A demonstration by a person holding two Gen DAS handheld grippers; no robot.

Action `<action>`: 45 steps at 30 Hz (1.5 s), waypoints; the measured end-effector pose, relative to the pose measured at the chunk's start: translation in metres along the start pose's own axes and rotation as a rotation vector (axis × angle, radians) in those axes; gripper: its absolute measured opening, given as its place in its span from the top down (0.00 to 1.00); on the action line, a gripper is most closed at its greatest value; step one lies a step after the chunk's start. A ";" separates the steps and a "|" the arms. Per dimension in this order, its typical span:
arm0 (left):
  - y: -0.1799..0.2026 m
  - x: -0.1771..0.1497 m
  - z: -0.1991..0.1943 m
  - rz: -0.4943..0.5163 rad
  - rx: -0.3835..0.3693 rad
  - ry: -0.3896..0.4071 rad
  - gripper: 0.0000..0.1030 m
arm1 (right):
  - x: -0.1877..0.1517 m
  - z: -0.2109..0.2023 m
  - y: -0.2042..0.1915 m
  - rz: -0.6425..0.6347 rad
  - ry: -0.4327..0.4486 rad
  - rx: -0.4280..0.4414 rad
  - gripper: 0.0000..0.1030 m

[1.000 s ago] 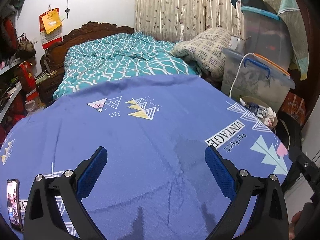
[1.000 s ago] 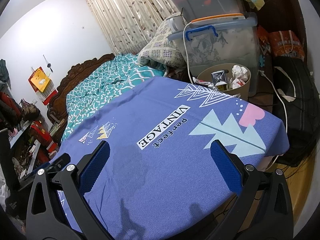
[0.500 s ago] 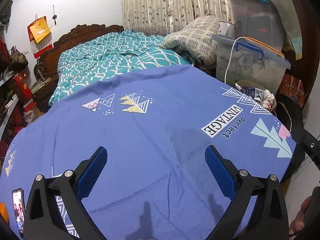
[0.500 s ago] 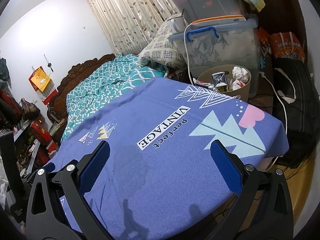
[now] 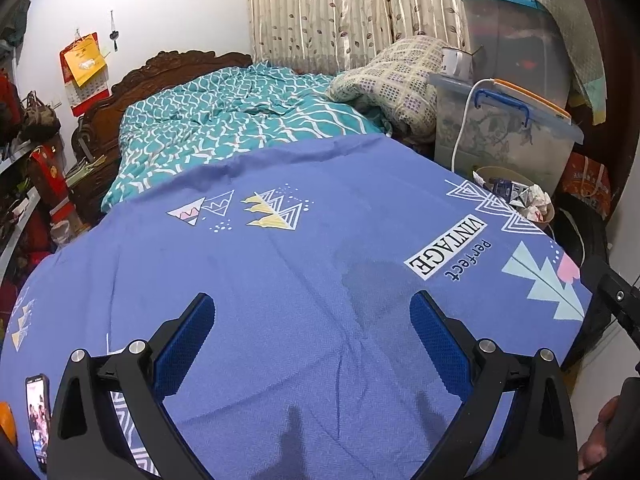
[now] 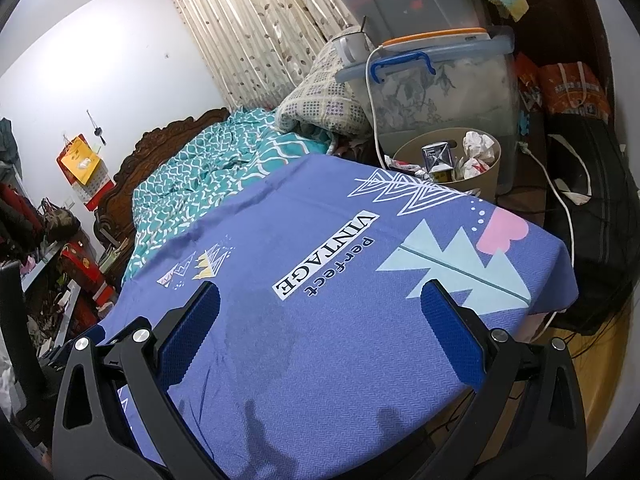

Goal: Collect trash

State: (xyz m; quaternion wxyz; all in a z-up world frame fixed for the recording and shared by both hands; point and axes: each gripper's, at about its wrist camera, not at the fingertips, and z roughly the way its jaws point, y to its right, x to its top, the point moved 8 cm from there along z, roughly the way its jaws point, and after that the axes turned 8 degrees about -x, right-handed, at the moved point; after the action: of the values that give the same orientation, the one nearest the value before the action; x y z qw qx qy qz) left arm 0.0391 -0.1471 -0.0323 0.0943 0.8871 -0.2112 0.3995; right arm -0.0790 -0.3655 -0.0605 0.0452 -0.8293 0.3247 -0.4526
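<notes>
Grippers: left gripper (image 5: 312, 336) and right gripper (image 6: 320, 320) both spread wide, holding nothing, above the blue tablecloth (image 6: 340, 340).
Trash: crumpled paper and a carton in the beige bin (image 6: 480, 178), upper right of frame, beyond the table's far corner.
Nearer: right gripper.
Hidden: no loose trash visible on the cloth; the bin's depth is cut off.

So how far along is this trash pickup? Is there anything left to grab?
It looks nearly finished. The beige bin past the table's far corner already holds crumpled paper and a small carton. Both the left gripper and the right gripper are open and hold nothing. No loose trash shows on the blue tablecloth; only a phone lies at its edge. Anything outside these views I cannot judge.
</notes>
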 end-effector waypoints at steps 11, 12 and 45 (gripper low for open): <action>0.003 -0.001 0.000 -0.011 -0.010 -0.010 0.08 | 0.001 0.000 0.001 -0.002 0.001 0.000 0.03; 0.004 -0.002 0.002 -0.004 -0.010 -0.020 0.08 | 0.001 0.000 0.001 -0.002 0.001 0.000 0.03; 0.025 -0.015 0.015 0.084 -0.013 -0.085 0.08 | 0.009 -0.016 -0.001 -0.008 0.032 0.007 0.03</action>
State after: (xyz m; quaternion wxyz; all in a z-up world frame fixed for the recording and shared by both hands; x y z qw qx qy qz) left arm 0.0289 -0.1695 -0.0532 0.0743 0.8929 -0.2547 0.3639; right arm -0.0881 -0.3660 -0.0443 0.0411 -0.8232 0.3204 -0.4669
